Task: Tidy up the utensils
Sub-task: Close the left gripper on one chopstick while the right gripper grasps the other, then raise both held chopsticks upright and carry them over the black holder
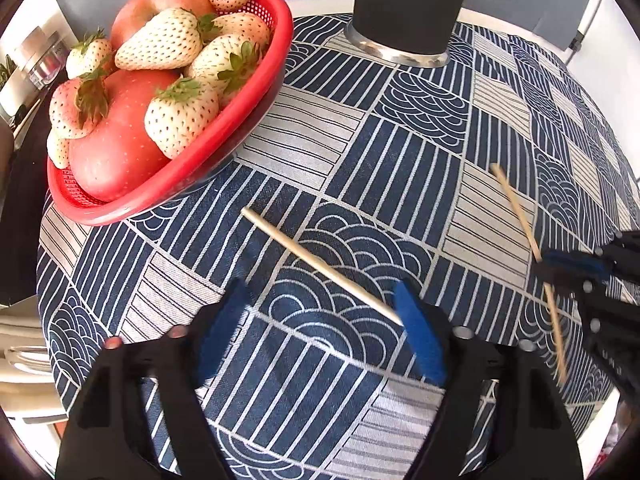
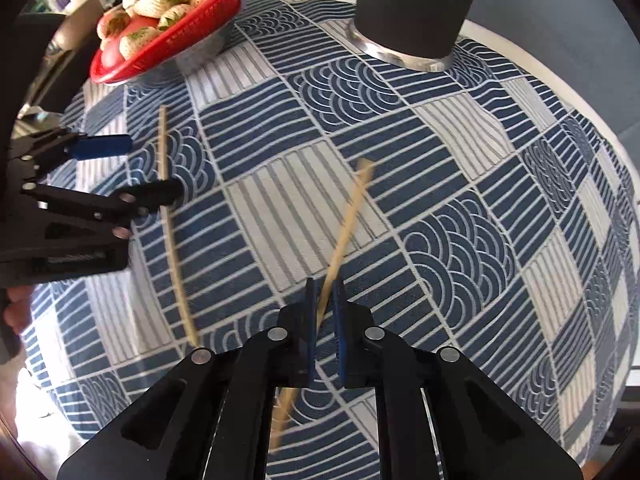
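My left gripper [image 1: 320, 320] stood spread wide over the patterned tablecloth [image 1: 400, 160], gripping nothing. A pale wooden chopstick [image 1: 320, 266] lay flat on the cloth between its blue pads [image 1: 420, 344]. Its long axis ran on a diagonal, the far end pointing toward the red fruit basket [image 1: 256, 100] and the near end reaching right up to the right-hand pad; I could not tell whether it touched.

My right gripper [image 2: 324, 320] was clenched on the second chopstick [image 2: 344, 232], pinching it partway along its length. From the right wrist view its long end pointed forward and a little to the right, toward the dark cylindrical holder [image 2: 416, 4] on its metal base at the far edge of the table, while the short end stuck back under the linkage. It looked blurred. In the left wrist view that same stick ran steeply from upper left to lower right through the narrow gap of the right claw.

The basket of strawberries [image 1: 160, 40] and apples [image 1: 116, 152] sat well apart from the holder.
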`<state>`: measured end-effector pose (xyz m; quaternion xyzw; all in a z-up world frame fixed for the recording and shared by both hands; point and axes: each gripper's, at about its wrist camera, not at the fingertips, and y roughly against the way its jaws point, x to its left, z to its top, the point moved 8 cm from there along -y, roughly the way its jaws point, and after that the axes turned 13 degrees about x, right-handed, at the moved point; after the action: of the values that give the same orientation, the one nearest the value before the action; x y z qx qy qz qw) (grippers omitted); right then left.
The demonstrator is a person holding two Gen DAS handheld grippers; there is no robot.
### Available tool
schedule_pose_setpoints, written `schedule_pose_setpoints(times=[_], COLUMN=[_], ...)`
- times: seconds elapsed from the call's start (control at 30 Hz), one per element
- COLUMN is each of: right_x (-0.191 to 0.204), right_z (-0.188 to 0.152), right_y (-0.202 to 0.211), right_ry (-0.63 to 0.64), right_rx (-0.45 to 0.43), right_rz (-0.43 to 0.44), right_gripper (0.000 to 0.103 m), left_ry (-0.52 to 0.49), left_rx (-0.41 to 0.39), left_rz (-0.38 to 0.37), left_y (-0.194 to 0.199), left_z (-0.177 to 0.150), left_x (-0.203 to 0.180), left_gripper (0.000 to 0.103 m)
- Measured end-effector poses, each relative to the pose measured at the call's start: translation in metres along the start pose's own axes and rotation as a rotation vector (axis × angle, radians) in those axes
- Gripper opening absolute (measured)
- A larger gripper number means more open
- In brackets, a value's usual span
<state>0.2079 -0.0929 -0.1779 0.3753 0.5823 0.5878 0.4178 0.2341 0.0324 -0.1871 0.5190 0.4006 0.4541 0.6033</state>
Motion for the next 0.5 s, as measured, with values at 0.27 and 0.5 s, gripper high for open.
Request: schedule_pose_setpoints(times=[0.27, 0.5], right_x=[-0.029, -0.058], right_z=[-0.007, -0.005], right_y=[0.000, 0.007], right_ry=[-0.073, -0.148], right_rx=[0.039, 0.039], right_rz=[0.041, 0.075], right_gripper=[0.005, 0.005], left_ry=[-0.019, -0.015], left_rx=[0.094, 0.124], left_rz=[-0.101, -0.085], left_y=[0.006, 0.009], left_z=[-0.044, -0.060], left_x=[0.030, 0.042], left_gripper=[0.005, 0.005])
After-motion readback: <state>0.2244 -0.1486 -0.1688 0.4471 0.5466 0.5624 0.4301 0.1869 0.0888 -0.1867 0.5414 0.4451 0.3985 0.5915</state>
